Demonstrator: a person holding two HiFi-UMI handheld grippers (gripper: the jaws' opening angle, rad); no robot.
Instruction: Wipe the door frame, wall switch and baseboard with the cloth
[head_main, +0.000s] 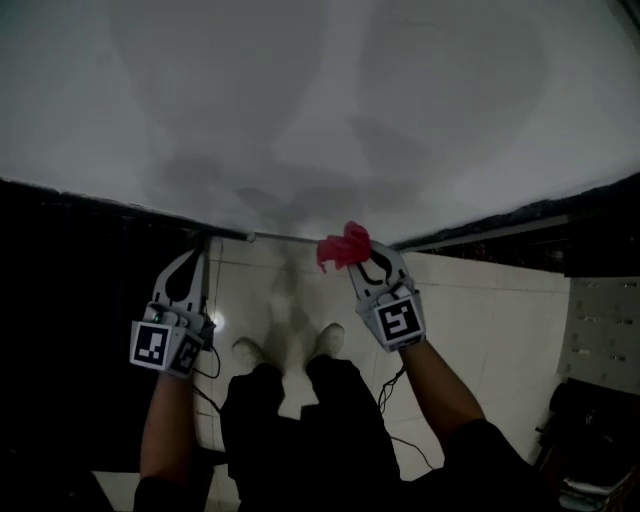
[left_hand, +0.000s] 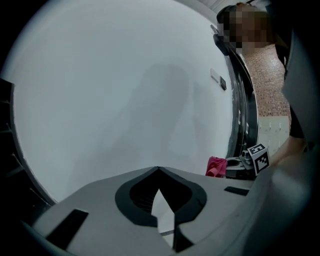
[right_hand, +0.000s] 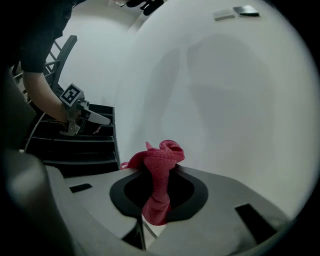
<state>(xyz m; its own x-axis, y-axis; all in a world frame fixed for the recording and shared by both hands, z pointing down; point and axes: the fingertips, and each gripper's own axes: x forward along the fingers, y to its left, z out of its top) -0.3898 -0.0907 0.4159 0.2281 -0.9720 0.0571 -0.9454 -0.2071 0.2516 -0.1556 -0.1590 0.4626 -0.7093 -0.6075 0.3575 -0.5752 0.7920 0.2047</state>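
My right gripper (head_main: 366, 250) is clamped on the pink cloth (head_main: 342, 248), bunched ahead of the tips to meet the wall (head_main: 320, 100) first (what looks like the baseboard (head_main: 500, 226) runs just below); my left gripper (left_hand: 159, 170) is closed, empty, held aside

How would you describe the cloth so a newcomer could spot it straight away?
Start at the plain white wall filling the upper head view, then drop to the grey right gripper near its foot. The crumpled pink-red fabric cloth is bunched between its jaws. It is the only bright colour, and the grey left gripper beside it is shut on nothing.
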